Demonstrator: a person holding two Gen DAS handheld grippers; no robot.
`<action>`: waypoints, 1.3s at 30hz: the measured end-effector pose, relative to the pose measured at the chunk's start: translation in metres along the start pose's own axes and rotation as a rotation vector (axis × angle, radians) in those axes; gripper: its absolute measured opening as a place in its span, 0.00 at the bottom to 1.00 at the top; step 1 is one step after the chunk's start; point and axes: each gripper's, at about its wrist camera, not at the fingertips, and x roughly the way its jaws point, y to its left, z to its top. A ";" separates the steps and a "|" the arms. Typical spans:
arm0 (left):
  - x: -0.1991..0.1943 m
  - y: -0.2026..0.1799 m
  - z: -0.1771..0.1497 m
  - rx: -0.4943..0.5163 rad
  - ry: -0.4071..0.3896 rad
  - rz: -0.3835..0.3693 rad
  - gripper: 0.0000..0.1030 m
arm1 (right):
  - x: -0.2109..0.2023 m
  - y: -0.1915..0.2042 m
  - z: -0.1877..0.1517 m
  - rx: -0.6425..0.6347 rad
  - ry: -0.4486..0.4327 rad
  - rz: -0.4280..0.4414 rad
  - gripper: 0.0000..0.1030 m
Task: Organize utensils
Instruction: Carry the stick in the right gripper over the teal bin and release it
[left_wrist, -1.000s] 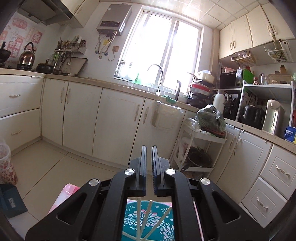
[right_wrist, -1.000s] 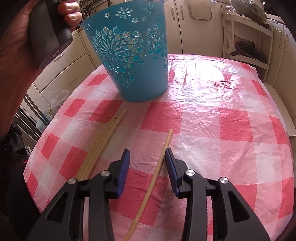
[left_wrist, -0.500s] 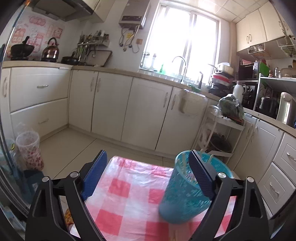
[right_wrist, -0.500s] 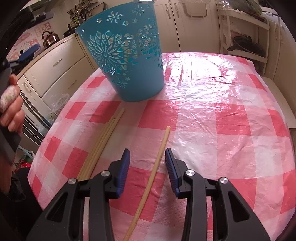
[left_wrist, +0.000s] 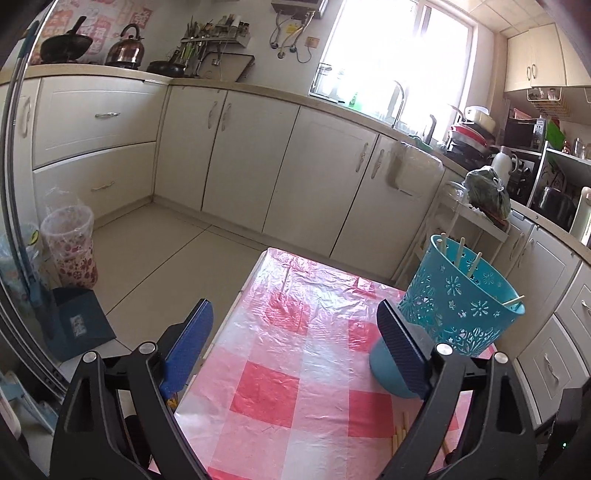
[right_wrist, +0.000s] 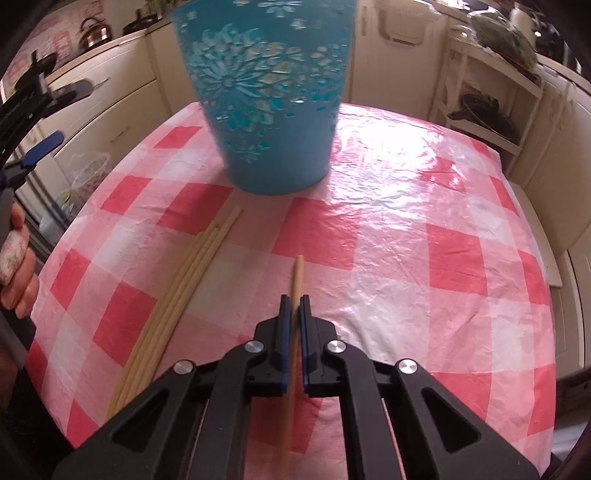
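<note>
From the left wrist, the left gripper (left_wrist: 295, 343) stands wide with nothing between its fingers, hovering over the near left edge of the table (left_wrist: 295, 424). The teal holder (left_wrist: 454, 317) sits ahead and to the right, toward the far right corner of the checked cloth, with its base just behind the right finger. I judge the finger is not touching it. Several chopsticks already lean inside it, their tips poking above the rim. A few stick ends (left_wrist: 400, 437) show on the cloth at the lower right, mostly hidden by the gripper.

From the right wrist, the right gripper (right_wrist: 294, 306) is clamped on a single chopstick (right_wrist: 297, 273), its blue pads pressed against both sides. The stick's long axis runs along the fingers, pointing forward toward the holder (right_wrist: 266, 110), which stands straight ahead near the far edge, apart from the stick's tip. The rest of the stick trails back under the gripper. A bundle of loose chopsticks (right_wrist: 184, 288) lies to the left on the cloth, angled toward the holder's base and well clear of the held one. The right hand looks better placed for the coming drop into the holder. The person's hand (right_wrist: 16, 277) shows at the left edge.
</note>
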 end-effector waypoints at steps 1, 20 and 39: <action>0.000 -0.001 0.000 0.002 0.001 -0.002 0.84 | -0.001 0.000 -0.002 -0.016 0.004 0.000 0.05; 0.011 -0.014 -0.011 0.021 0.045 -0.002 0.84 | -0.141 -0.061 0.078 0.330 -0.537 0.324 0.05; 0.017 -0.011 -0.010 -0.021 0.078 -0.033 0.86 | -0.082 -0.049 0.166 0.523 -0.825 -0.042 0.05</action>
